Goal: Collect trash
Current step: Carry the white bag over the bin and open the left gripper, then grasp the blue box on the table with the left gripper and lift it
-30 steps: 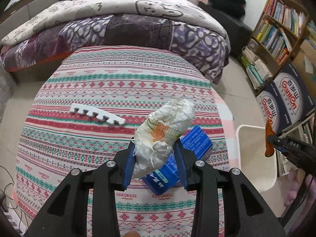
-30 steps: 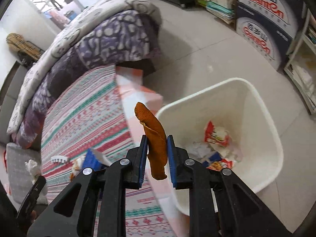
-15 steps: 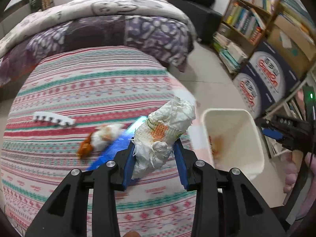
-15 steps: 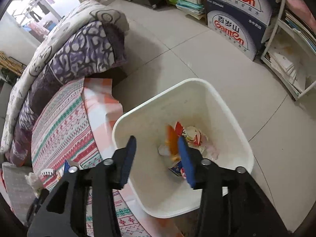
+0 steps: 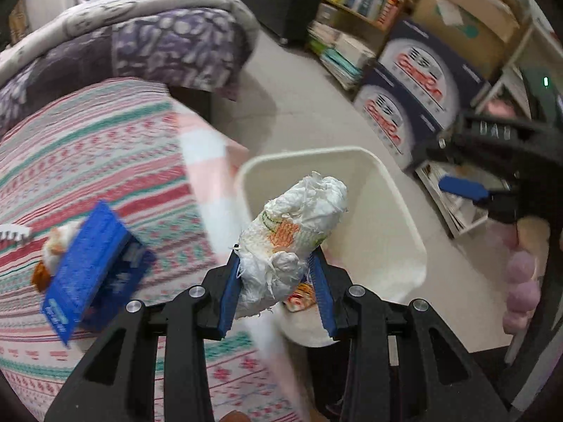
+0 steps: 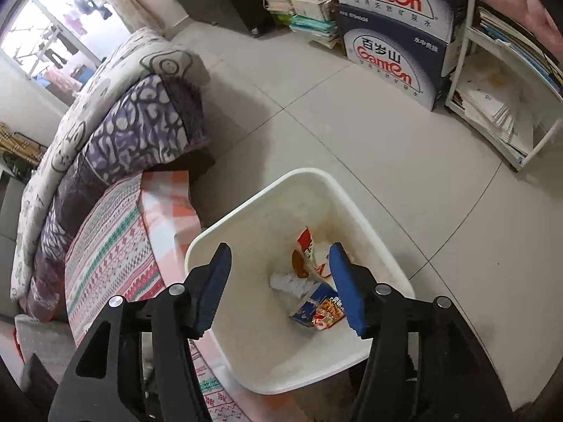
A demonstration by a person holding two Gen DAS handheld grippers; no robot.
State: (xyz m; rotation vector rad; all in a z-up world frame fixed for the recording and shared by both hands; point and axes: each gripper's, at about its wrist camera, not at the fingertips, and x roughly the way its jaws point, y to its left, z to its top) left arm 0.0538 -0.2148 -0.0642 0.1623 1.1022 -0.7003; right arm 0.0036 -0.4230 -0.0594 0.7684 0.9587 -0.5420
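- Left wrist view: the left gripper (image 5: 276, 290) is clamped on a crumpled white wad of tissue and wrapper (image 5: 292, 235), its blue pads pressed against the wad's lower sides; the wad stands up between them, in front of the white trash bin (image 5: 394, 218).
- Printing on the wad is orange and green, but no word of it can be read.
- Left of the bin, on the striped tablecloth (image 5: 105, 161), lies a blue box (image 5: 88, 274) with small pale lettering at its near end, too blurred to read.
- Just beyond the box, farther from the bin, an orange-and-white scrap (image 5: 52, 249) is partly hidden by it, and a white toothed piece (image 5: 12, 235) is cut off by the picture's left edge.
- Behind the bin stand stacked dark cartons (image 5: 404, 105) with red lettering, smeared in this view.
- Right wrist view: the same cartons (image 6: 390, 28) read "Ganten" in red, with Chinese characters above; the smaller side print is not legible.
- The right gripper (image 6: 279, 283) hangs over the bin (image 6: 242, 316) with its fingers spread wide and nothing between them.
- Inside the bin lie an orange peel (image 6: 299, 263), a white crumpled paper (image 6: 288, 281), a red-and-white wrapper (image 6: 306, 242) and a blue-and-red snack packet (image 6: 320, 311) with Chinese characters I cannot make out; the right finger covers part of the packet.
- In the left wrist view the right gripper (image 5: 461, 188) shows to the right of the bin, blurred, with only one blue pad plain and letters on its body I cannot read.
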